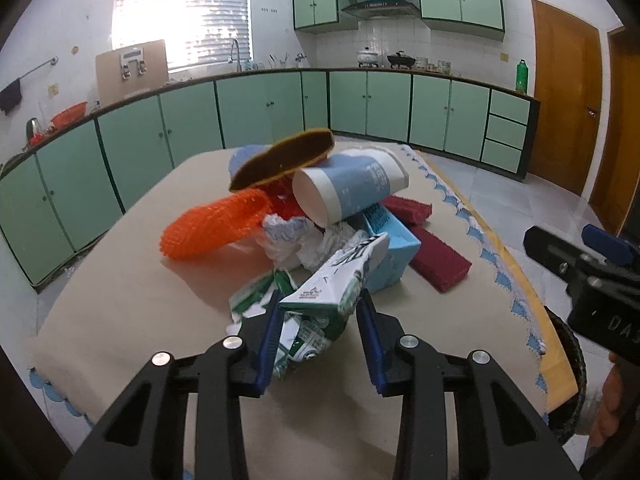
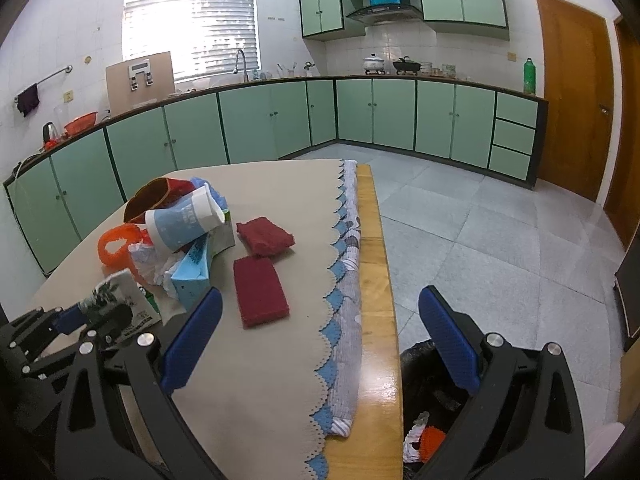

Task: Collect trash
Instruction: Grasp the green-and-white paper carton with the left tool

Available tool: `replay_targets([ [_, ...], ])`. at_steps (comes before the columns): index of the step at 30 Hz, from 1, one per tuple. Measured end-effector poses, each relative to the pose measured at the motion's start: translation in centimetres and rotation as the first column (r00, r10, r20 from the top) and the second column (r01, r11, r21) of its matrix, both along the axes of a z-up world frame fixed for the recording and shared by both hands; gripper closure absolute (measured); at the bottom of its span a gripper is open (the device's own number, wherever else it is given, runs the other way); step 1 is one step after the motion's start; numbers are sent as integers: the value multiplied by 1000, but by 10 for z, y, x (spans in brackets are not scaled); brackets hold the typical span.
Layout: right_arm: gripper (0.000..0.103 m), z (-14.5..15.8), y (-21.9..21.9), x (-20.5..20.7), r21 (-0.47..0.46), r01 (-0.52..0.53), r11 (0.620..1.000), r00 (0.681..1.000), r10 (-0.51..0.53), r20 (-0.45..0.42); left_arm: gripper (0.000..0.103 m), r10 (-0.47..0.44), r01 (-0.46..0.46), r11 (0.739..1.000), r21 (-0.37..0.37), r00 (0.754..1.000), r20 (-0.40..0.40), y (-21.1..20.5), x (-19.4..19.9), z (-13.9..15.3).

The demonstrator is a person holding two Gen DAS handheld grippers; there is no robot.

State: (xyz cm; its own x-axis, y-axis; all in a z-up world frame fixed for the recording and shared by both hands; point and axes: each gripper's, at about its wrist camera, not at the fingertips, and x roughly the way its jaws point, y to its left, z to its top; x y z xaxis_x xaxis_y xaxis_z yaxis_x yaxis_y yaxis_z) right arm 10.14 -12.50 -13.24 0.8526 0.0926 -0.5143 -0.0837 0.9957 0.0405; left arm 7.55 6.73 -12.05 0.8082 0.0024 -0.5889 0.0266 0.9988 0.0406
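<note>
- The left tool (image 1: 320, 312) reaches forward low over the surface, its blue fingers (image 1: 269, 330) partly closed.
- The right tool (image 2: 320, 344) hovers at the near right, fingers (image 2: 448, 344) spread wide.
</note>
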Motion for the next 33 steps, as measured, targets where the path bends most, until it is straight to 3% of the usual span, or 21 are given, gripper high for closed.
replay_targets([
  [13, 7, 5, 19, 5, 6, -62, 998, 998, 62, 6, 68, 124, -125, 992, 4, 991, 45, 30, -12, 24],
  [19, 8, -8, 31, 23, -11, -81, 997, 996, 80, -29, 68, 193, -194, 981, 15, 980, 47, 45, -7, 24],
  [24, 20, -25, 36, 37, -40, -104, 994, 991, 100, -87, 68, 229, -230, 973, 29, 972, 47, 49, -1, 16],
  [33, 30, -41, 38, 59, -69, -129, 989, 980, 116, -164, 68, 246, -247, 969, 29, 969, 18, 47, 9, 6],
])
